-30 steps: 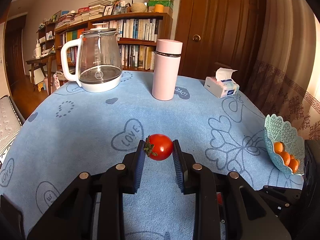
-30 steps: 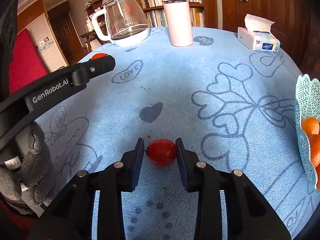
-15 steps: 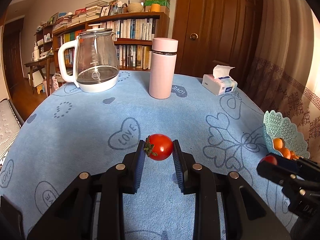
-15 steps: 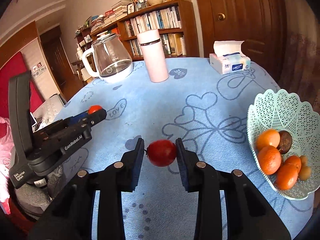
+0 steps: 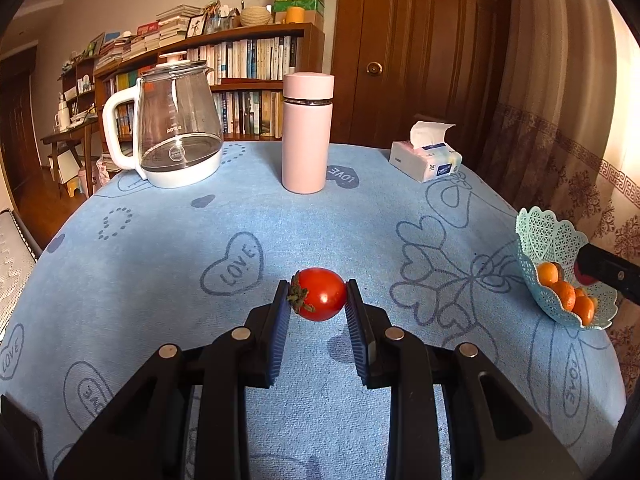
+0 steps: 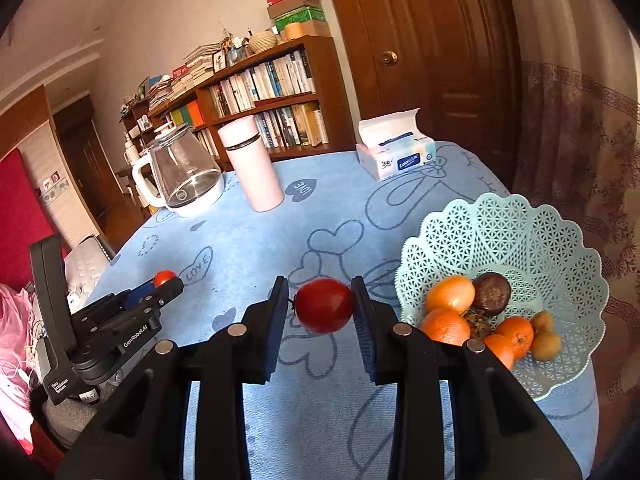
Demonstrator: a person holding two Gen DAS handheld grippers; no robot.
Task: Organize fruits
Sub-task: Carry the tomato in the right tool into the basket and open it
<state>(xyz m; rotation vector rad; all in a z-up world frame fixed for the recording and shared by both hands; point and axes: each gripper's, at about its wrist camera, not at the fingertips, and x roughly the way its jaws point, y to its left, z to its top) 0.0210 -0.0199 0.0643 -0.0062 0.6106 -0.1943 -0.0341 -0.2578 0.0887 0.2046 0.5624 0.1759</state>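
My left gripper (image 5: 318,298) is shut on a red tomato (image 5: 320,294) with a green stem, held above the blue tablecloth (image 5: 240,216). My right gripper (image 6: 322,306) is shut on a darker red tomato (image 6: 325,311), lifted just left of the mint lattice fruit basket (image 6: 520,232). The basket holds several oranges (image 6: 450,294), a dark round fruit (image 6: 491,288) and small brown fruits. In the left wrist view the basket (image 5: 538,232) sits at the table's right edge with the right gripper's finger (image 5: 608,270) over it. The right wrist view shows the left gripper (image 6: 160,282) at the left with its tomato.
At the back of the table stand a glass kettle (image 5: 172,128), a pink flask (image 5: 307,132) and a tissue pack (image 5: 426,158). Behind are a bookshelf (image 5: 248,64), a wooden door and a curtain. The table edge curves close past the basket.
My right gripper has risen and swung right with its tomato, from low over the cloth to beside the basket. The left gripper has stayed where it was, holding its tomato.
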